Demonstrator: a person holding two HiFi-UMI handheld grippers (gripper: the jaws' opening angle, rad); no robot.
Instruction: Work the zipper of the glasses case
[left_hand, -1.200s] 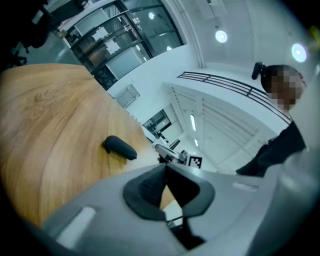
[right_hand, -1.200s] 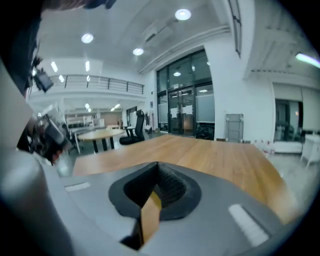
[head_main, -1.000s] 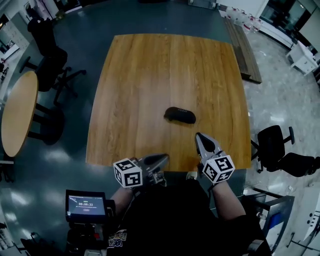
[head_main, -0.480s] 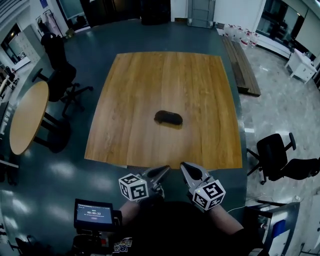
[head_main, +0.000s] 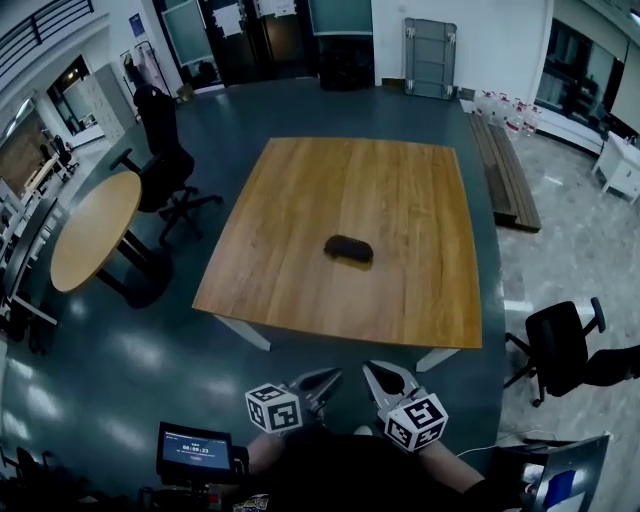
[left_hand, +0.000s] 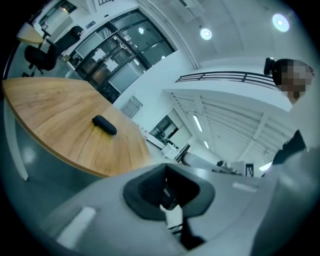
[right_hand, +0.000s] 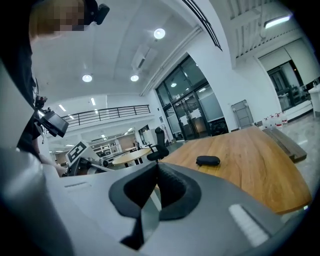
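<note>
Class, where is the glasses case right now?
In the head view, the glasses case lies alone at about the middle of the wooden table, touching nothing else.

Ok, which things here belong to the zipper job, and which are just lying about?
Job: glasses case; table under it; left gripper and right gripper, both shut and empty.
Lying about: round table; chairs; screen; planks.

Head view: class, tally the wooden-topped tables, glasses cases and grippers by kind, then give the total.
Wooden-topped tables: 2 (square table, round table)
Glasses case: 1
Grippers: 2 (left gripper, right gripper)
Total: 5
</note>
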